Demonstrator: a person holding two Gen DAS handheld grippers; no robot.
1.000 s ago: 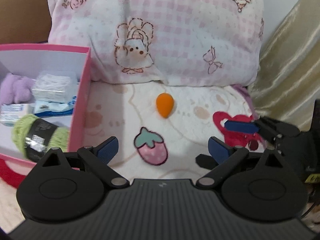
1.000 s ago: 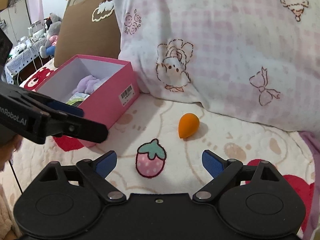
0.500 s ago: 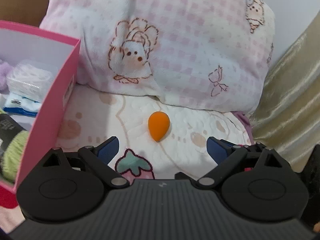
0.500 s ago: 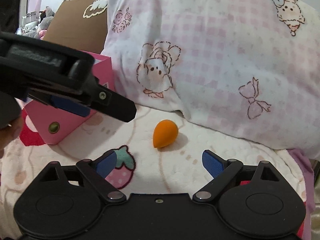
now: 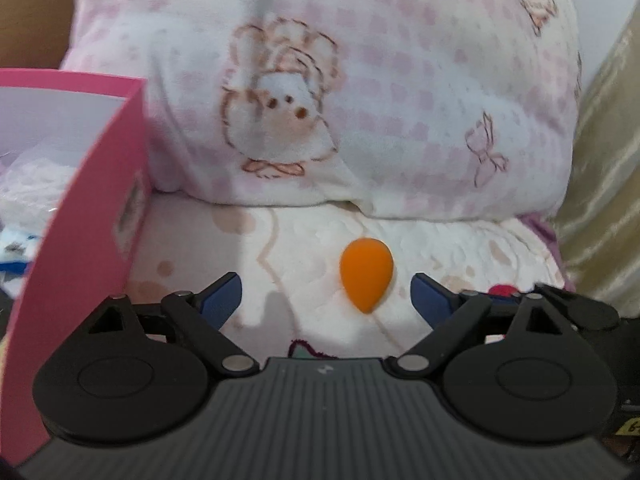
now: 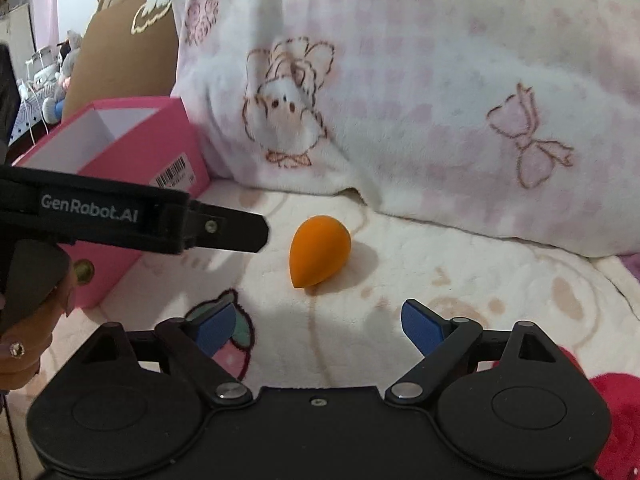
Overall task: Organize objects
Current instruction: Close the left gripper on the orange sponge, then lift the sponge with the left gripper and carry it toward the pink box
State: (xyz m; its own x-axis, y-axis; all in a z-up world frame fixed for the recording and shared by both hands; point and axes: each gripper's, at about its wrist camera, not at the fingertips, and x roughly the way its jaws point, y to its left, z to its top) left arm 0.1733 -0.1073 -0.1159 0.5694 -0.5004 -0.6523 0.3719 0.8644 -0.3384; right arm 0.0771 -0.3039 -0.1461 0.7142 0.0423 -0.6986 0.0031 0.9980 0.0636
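While both our left gripper (image 5: 326, 294) and right gripper (image 6: 316, 326) gape empty, the left's jaws just narrowing, one orange sponge (image 6: 319, 251) and one pink box (image 6: 136, 152) lie ahead.

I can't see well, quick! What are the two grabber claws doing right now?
Left gripper: open and empty, its jaws have just been closing a bit, orange sponge between them, untouched.
Right gripper: open, empty.

soft indoor light, motion blur on pillow (image 5: 360, 100), fisheye-curved edges, faint shadows on blanket (image 6: 440, 272)
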